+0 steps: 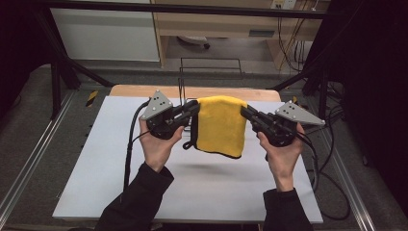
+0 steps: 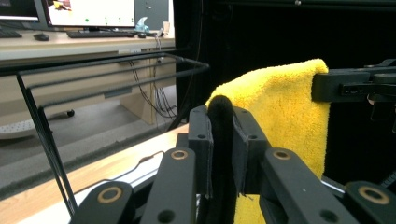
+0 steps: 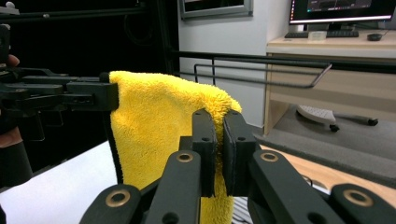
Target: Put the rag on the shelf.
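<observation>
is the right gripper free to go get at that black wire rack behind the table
Probably not as things stand: the right gripper is shut on the yellow towel, which the left gripper pinches too. The path to the wire rack looks open otherwise.

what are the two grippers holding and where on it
A yellow cloth, lifted off the table: left gripper pinches its upper left corner, right gripper its upper right corner.

A wire rack point(image 1: 210, 72) stands behind the white table point(image 1: 192, 192) (wood-edged).
</observation>
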Motion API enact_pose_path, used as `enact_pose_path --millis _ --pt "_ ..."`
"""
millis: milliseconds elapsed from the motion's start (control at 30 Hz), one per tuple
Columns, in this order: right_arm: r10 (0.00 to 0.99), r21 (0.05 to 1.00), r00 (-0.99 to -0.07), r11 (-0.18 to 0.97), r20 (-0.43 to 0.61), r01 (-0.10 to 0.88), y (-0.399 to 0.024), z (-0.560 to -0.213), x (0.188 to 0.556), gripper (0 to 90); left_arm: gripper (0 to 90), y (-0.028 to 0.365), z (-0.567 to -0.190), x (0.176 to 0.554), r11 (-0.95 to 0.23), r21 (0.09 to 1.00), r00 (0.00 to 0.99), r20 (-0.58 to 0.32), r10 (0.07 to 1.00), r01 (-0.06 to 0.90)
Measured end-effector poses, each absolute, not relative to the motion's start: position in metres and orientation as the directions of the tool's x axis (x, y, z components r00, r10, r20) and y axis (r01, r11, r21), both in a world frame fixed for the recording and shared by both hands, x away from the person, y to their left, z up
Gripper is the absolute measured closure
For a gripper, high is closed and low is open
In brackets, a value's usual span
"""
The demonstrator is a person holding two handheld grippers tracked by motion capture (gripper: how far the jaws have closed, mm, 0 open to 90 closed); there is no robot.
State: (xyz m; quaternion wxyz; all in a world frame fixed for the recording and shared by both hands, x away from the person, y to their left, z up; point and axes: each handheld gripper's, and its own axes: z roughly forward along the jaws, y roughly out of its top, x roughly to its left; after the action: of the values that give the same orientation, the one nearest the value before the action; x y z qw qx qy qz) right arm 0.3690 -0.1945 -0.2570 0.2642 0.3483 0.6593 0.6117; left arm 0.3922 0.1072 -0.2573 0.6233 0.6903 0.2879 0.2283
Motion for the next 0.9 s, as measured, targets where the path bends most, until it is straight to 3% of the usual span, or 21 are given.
enact_pose_path --millis 900 --pt "0.791 1.000 -0.611 -0.016 0.021 0.013 -0.181 -0.201 0.387 85.2 79.1 0.116 -0.202 0.407 0.010 1.000 0.706 -0.014 0.709 0.009"
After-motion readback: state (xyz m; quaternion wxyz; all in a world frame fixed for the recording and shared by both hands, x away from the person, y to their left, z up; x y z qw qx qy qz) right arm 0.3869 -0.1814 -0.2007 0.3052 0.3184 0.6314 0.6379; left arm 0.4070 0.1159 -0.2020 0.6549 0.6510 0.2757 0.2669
